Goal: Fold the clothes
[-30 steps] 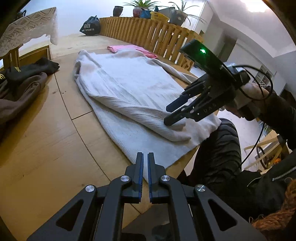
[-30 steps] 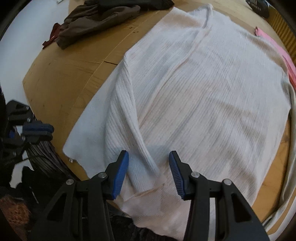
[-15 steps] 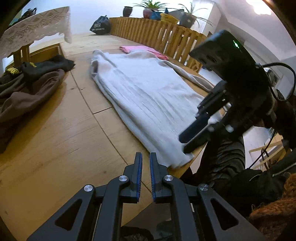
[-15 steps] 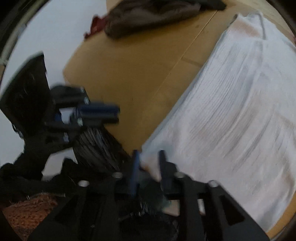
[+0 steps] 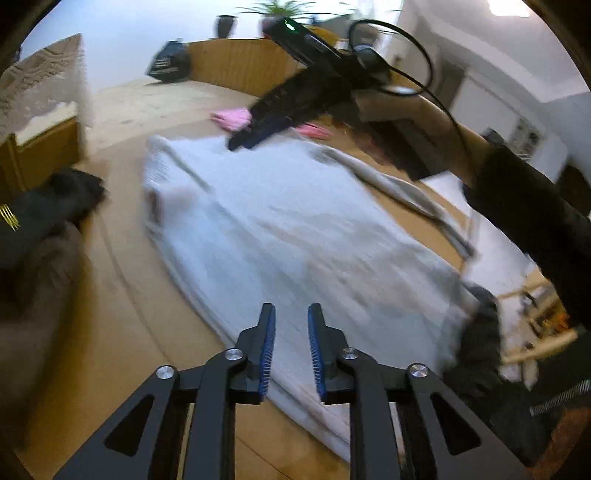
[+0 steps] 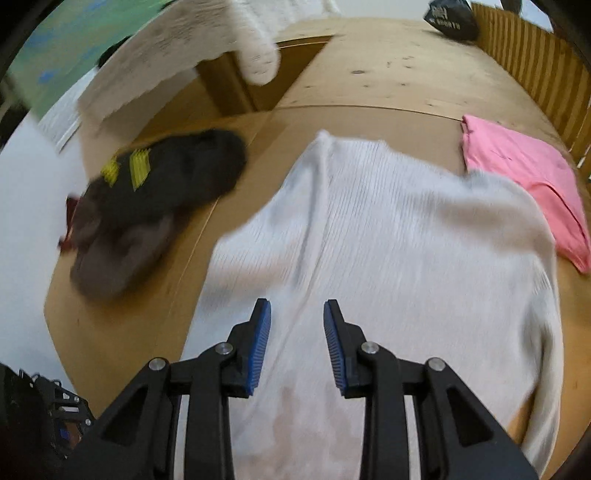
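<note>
White ribbed sweater (image 6: 399,236) is lying flat on the wooden table (image 6: 388,77), filling its middle. Pink garment (image 6: 524,177) is lying just beside its far right edge; a dark clothes pile (image 6: 159,199) is sitting to its left, apart. Left gripper (image 5: 291,332) is hovering over the near hem, jaws narrowly parted, empty. Right gripper (image 6: 297,325) is hanging above the sweater, jaws wider, empty. A black bag (image 6: 450,18) is resting at the far edge.

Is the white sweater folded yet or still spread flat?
Partly folded. The white sweater lies flat on the table with its left edge turned over the body, leaving a long lengthwise ridge; no crosswise fold yet.
</note>
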`<state>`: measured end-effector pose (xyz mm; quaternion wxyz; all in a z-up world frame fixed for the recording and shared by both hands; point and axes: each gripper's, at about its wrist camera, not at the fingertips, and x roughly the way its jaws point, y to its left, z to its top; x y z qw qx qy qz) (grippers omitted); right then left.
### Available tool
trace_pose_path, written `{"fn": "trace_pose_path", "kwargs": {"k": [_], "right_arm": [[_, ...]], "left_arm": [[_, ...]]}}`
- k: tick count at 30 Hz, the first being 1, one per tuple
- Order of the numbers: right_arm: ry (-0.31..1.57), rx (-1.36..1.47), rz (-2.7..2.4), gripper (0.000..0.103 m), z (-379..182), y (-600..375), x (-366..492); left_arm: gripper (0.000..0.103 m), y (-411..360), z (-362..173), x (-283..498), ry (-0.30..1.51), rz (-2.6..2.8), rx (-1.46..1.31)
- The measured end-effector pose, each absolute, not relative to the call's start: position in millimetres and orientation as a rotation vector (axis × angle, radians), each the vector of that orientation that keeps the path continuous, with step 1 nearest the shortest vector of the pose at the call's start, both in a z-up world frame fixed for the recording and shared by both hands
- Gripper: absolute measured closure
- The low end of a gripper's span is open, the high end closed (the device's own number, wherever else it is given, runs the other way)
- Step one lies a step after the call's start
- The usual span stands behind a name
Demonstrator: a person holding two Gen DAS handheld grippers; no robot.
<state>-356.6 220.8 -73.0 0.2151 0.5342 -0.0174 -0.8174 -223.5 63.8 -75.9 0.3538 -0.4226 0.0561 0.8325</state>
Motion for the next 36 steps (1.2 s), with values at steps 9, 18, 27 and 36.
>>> {"fn": "trace_pose_path", "kwargs": {"k": [9,18,27,36], "right_arm": [[-0.149,1.513,-2.166,0.066,-105.5,179.9,-461.0],[0.059,1.512,-2.276,0.080,-135.4,161.6,-484.7],[0.216,1.499,-2.123,0.058,-68.7,124.8,-382.7],[0.488,1.653,-1.933,0.058,-101.6,56.1,-308.8]], "left_arm": [[0.081,104.0,-111.9,-363.0,0.230,2.117,-1.173],[0.086,61.1,-136.9,-372.5,0.309,2.248,-1.293],[0.067,14.4,-88.7,-200.8,0.072,2.149,-1.318],[0.058,31.5,-129.6,-92.6,-0.053,1.952,-1.506]]}}
